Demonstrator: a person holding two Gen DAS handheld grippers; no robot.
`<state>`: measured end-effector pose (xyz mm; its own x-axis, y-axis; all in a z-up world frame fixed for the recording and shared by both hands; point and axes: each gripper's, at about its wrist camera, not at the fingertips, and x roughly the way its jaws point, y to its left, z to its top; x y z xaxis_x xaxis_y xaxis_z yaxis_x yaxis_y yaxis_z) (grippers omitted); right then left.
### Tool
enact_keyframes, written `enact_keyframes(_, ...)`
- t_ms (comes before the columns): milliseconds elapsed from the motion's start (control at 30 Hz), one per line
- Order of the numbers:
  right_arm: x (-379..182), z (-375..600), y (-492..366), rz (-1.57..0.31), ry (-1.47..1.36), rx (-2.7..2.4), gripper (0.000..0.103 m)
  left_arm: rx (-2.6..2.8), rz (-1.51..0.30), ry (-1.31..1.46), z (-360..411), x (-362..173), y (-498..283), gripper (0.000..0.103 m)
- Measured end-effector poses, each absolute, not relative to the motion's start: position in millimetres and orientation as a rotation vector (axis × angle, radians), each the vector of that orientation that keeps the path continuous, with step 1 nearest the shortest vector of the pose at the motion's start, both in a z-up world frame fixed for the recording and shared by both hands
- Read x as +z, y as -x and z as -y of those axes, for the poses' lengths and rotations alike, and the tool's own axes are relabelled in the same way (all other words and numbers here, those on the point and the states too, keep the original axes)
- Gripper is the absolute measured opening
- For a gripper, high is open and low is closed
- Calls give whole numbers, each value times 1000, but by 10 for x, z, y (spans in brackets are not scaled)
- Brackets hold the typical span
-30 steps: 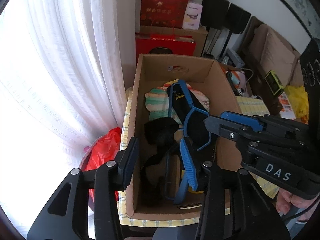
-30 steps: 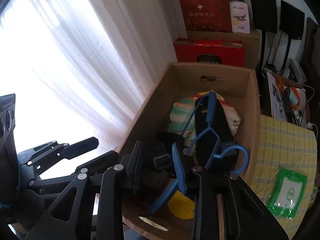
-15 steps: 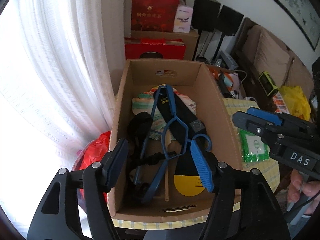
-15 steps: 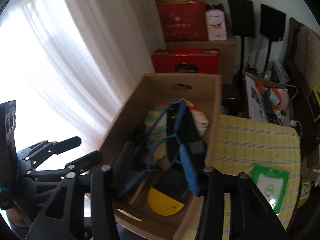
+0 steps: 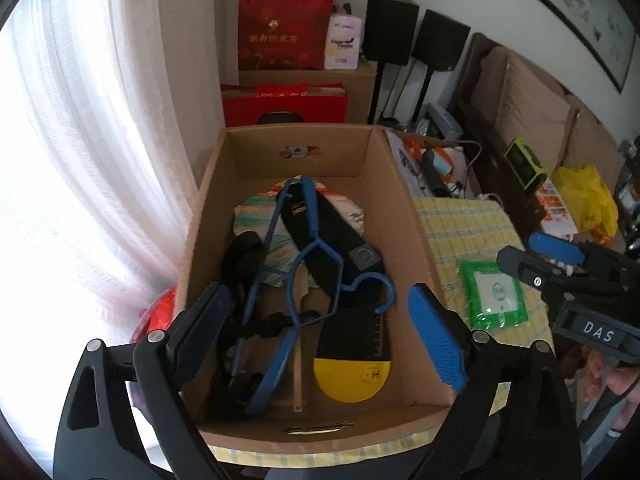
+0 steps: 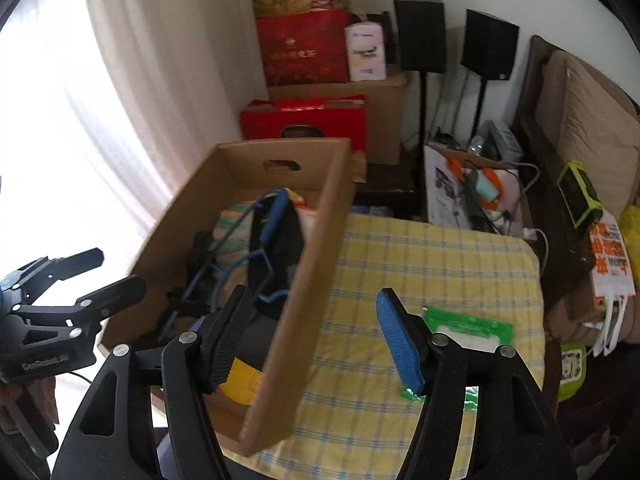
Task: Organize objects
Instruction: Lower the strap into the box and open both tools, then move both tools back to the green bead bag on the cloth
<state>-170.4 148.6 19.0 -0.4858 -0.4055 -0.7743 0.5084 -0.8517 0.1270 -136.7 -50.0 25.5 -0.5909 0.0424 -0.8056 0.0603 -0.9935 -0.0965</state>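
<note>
An open cardboard box (image 5: 404, 208) stands on a yellow checked tablecloth (image 6: 432, 256). Inside lie a blue hanger (image 5: 316, 252), a black-and-yellow insole-shaped item (image 5: 352, 356), black straps (image 5: 244, 256) and a striped cloth (image 5: 256, 220). A green packet (image 5: 494, 296) lies on the cloth right of the box; it also shows in the right wrist view (image 6: 468, 328). My left gripper (image 5: 320, 320) is open and empty above the box's near end. My right gripper (image 6: 312, 340) is open and empty, straddling the box's right wall (image 6: 316, 280).
White curtains (image 5: 80, 160) hang left of the box. Red gift boxes (image 6: 304, 120) and black speakers (image 6: 420, 36) stand behind. A cluttered side surface (image 6: 472, 188), a sofa (image 6: 592, 120) and a yellow bag (image 5: 584, 200) are to the right.
Both grippers have drawn back and up from the box and opened wider. The blue hanger now lies free in the box. The right gripper has swung right toward the tablecloth.
</note>
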Motion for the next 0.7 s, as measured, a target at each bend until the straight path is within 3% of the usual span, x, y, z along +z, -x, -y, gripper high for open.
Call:
enact_keyframes(267, 170, -1786, 1713, -148, -1182, -2379, 80, -2809, -172, -1437, 296, 272, 1410, 91)
enact_keyframes(433, 133, -1954, 1780, -136, -1213, -2414, 90, -2832, -187, -1459, 149, 254, 1428, 101)
enact_keyframes(500, 114, -2029, 1800, -127, -1227, -2424, 101, -2838, -184, -1474, 81, 241, 1451, 102)
enact_keyframes(700, 59, -2248, 1822, -122, -1254, -2452, 103, -2851, -182, -1513, -127, 171, 1510, 103)
